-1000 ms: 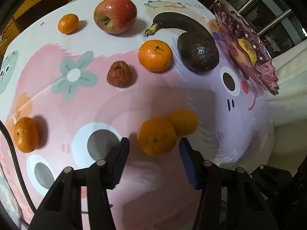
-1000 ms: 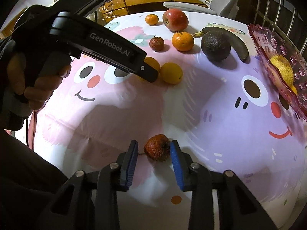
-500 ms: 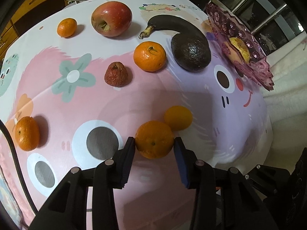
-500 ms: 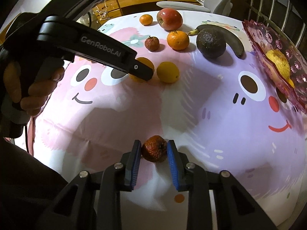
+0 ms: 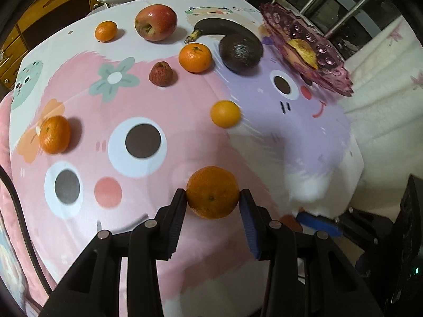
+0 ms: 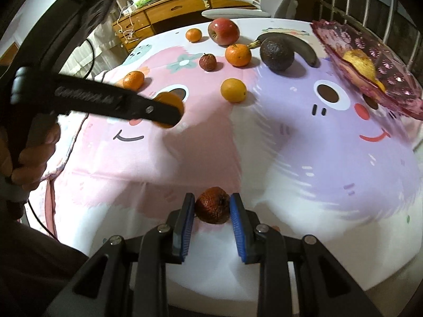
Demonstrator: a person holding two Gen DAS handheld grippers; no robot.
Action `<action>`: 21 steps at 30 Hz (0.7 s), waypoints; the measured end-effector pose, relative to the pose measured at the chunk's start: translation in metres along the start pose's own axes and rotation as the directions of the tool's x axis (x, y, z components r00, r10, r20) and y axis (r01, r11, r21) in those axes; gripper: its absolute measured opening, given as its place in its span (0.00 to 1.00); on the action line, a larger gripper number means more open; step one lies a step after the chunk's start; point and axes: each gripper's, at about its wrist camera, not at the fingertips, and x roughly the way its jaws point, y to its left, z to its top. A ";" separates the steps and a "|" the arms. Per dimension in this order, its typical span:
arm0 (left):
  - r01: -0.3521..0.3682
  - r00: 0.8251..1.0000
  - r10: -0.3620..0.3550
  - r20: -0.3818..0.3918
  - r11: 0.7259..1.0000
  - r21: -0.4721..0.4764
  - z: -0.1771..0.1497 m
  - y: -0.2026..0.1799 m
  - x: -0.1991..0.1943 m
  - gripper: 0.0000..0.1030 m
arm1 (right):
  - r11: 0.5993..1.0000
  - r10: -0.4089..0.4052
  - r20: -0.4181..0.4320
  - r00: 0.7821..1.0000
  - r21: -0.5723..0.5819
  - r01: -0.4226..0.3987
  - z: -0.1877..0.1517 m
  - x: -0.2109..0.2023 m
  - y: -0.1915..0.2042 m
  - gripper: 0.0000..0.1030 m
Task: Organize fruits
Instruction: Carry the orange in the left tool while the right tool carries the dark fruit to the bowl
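The left tongs (image 5: 213, 203) pinch a round orange mandarin with dimpled skin (image 5: 213, 192) between their blue pads, the fruit lifted clear of the worktop (image 5: 185, 132), which wears a pink and lilac cartoon-face cloth. The right tongs (image 6: 212, 208) are pressed tight on a small shrivelled brown-red fruit (image 6: 213, 205) — its wrinkled skin fills the narrow gap between the pads — held just above the cloth. In the right wrist view the left tongs' black body reaches in from the left, gripped by a person's hand (image 6: 31, 155), with the mandarin showing at its tip. Ahead of the left tongs, a smooth yellow-orange round fruit (image 5: 225, 113) sits alone on the cloth; further ahead lie a second wrinkled reddish fruit (image 5: 161, 74), a bright orange mandarin with a green stem spot (image 5: 195, 57), and a dark, pebbled avocado (image 5: 241, 53) touching a blackened curved banana (image 5: 224, 27). Beyond those, at the far edge, stand a red apple (image 5: 155, 22) and a small orange mandarin (image 5: 106, 31). Off to the left of the left tongs rests one more orange mandarin (image 5: 55, 138) (slightly blurred). Ahead and to the right, a purple scalloped glass dish (image 5: 325, 52) at the worktop's corner holds a yellow fruit (image 5: 304, 52), whose kind I cannot tell.
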 end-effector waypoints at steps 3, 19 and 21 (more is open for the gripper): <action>0.006 1.000 -0.006 0.005 1.000 -0.006 -0.008 -0.007 -0.011 0.39 | 1.000 -0.007 0.019 1.000 0.014 0.007 0.001 -0.008 -0.005 0.27; 0.050 0.991 -0.050 0.126 0.999 0.003 0.017 -0.094 -0.055 0.39 | 0.996 -0.010 0.097 0.995 0.088 0.002 0.029 -0.070 -0.096 0.27; 0.053 0.988 -0.053 0.143 0.999 0.004 0.027 -0.109 -0.055 0.39 | 0.996 -0.012 0.106 0.994 0.084 0.003 0.034 -0.077 -0.110 0.27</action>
